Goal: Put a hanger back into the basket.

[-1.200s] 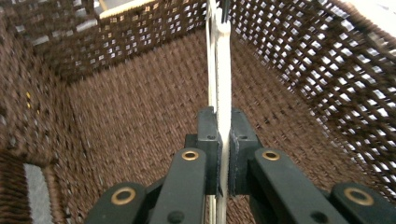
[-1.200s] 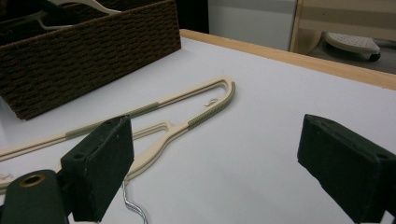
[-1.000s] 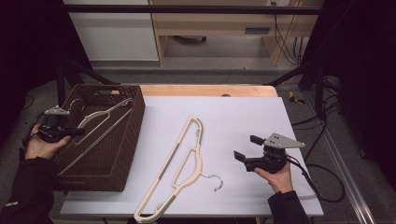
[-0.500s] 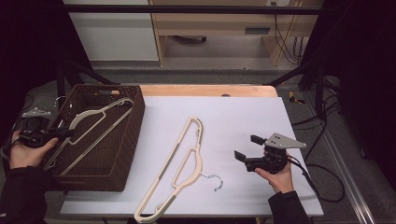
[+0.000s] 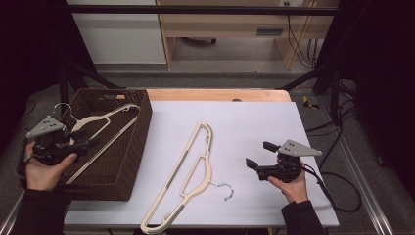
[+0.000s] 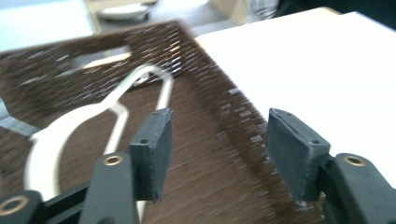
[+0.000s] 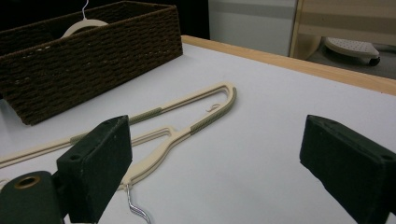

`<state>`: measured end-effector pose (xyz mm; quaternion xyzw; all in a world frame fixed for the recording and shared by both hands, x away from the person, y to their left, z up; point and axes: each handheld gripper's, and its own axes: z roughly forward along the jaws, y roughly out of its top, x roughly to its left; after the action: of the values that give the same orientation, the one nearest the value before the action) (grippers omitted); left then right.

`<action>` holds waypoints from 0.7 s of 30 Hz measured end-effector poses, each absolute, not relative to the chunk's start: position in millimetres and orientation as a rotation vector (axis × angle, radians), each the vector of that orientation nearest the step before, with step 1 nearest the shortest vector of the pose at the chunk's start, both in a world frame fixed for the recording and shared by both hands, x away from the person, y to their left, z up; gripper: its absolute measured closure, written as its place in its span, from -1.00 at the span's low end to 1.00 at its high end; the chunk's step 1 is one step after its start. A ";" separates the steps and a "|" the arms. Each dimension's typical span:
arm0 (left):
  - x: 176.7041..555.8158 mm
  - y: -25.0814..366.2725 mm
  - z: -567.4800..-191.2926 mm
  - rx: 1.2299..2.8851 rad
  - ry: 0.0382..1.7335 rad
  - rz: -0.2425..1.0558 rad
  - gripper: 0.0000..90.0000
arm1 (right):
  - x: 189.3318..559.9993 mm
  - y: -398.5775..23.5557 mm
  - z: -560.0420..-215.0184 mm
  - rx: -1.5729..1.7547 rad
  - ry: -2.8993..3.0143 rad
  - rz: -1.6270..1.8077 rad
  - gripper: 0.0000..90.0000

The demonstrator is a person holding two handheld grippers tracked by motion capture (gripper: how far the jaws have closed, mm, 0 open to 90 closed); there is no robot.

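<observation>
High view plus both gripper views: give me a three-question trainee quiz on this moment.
1. True or false: a hanger lies in the wicker basket.
2. The left gripper has its jaws: A) clamped on the hanger, B) apart with nothing between them, C) clamped on the basket rim?
3. What lies on the white tabletop ahead of the right gripper?

Key
1. True.
2. B; the jaws have just been opening.
3. The cream hanger with a metal hook, untouched.
</observation>
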<state>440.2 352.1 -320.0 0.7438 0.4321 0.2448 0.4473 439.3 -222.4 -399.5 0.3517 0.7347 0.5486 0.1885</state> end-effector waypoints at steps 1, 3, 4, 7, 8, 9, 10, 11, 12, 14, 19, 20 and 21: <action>438.6 344.9 -320.8 1.841 1.050 0.603 -0.21 | 439.4 -222.2 -399.5 0.990 2.064 1.545 -0.81; 435.7 331.7 -323.4 1.830 1.015 0.583 -0.31 | 439.4 -221.9 -399.7 0.995 2.061 1.542 -0.82; 434.0 325.0 -325.0 1.823 0.995 0.577 -0.35 | 439.9 -221.7 -400.1 0.991 2.057 1.535 -0.82; 429.6 306.7 -330.7 1.823 0.931 0.559 -0.48 | 439.5 -221.5 -400.1 0.991 2.058 1.533 -0.83; 428.3 300.6 -333.1 1.819 0.918 0.556 -0.52 | 439.2 -221.3 -399.9 0.990 2.058 1.532 -0.83; 426.9 295.6 -335.3 1.821 0.906 0.552 -0.52 | 439.0 -221.2 -399.6 0.988 2.058 1.535 -0.83; 425.6 290.8 -337.6 1.819 0.899 0.542 -0.53 | 438.9 -221.0 -399.5 0.985 2.060 1.539 -0.84; 424.4 286.2 -339.8 1.820 0.889 0.535 -0.56 | 438.8 -220.9 -399.3 0.983 2.063 1.540 -0.84; 423.4 282.0 -342.0 1.819 0.880 0.533 -0.60 | 438.8 -220.8 -399.3 0.977 2.071 1.540 -0.84; 422.0 274.1 -345.9 1.829 0.870 0.531 -0.66 | 438.7 -219.6 -399.5 0.985 2.074 1.537 -0.85; 416.7 258.7 -354.3 1.823 0.843 0.494 -0.79 | 437.7 -217.6 -399.6 0.984 2.085 1.537 -0.87; 415.7 255.7 -355.7 1.827 0.835 0.486 -0.78 | 437.5 -216.7 -399.7 0.983 2.085 1.537 -0.87; 414.8 252.6 -357.1 1.835 0.828 0.483 -0.79 | 437.3 -215.3 -399.8 0.983 2.082 1.537 -0.87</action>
<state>414.8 252.6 -357.1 0.7623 0.3439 0.2005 0.5104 437.3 -215.3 -399.8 0.3491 0.7390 0.5456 0.1854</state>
